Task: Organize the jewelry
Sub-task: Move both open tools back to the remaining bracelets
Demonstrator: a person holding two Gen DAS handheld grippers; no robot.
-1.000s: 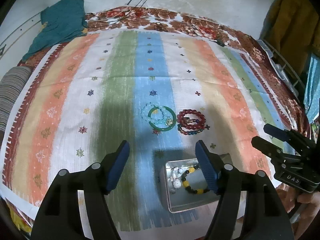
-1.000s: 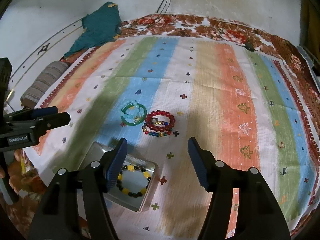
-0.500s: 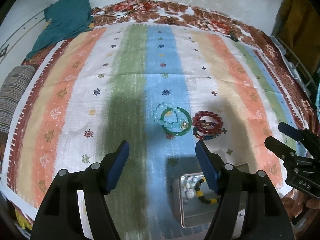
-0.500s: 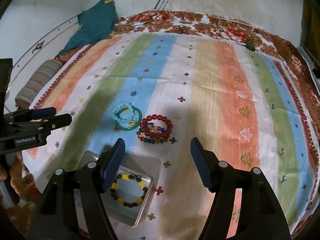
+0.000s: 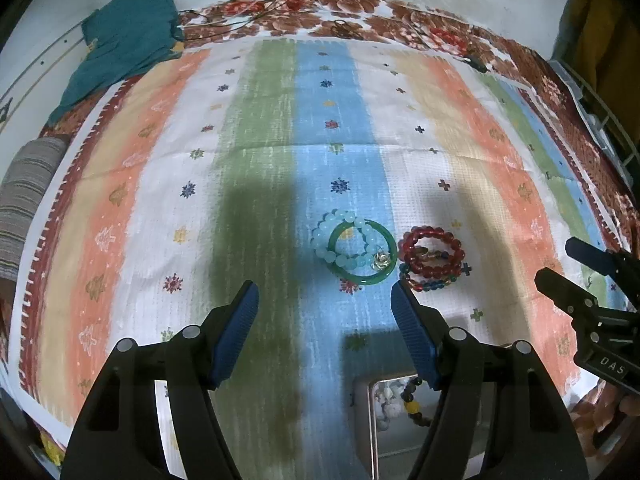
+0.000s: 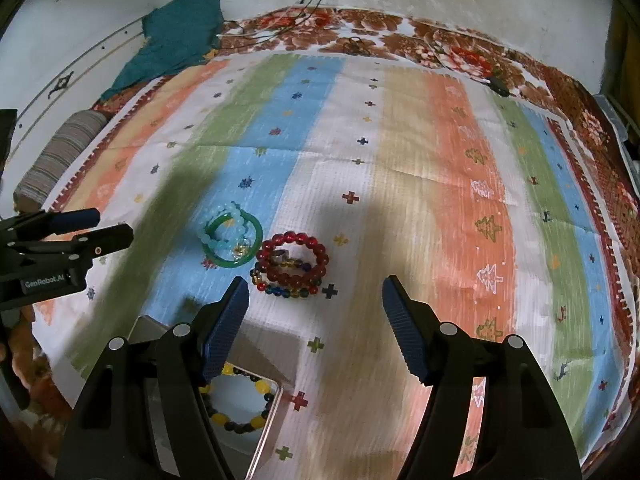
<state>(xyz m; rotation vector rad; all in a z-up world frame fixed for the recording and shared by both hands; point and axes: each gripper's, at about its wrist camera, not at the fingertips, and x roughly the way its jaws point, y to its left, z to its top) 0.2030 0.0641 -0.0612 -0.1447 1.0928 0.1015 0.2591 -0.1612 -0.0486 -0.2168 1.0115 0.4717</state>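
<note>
Bracelets lay ahead in the left view: a green bangle with pale beads, touching red beads. The left gripper was wide apart, empty. It should drop straight over one ring (not both).

In the right view, the right gripper was apart too, empty. The tin box sat close below, easy to bump.

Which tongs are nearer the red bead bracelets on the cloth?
Right. The right tongs hover open just short of the red bead bracelets; the left tongs sit farther off, nearer the green bangle.
</note>
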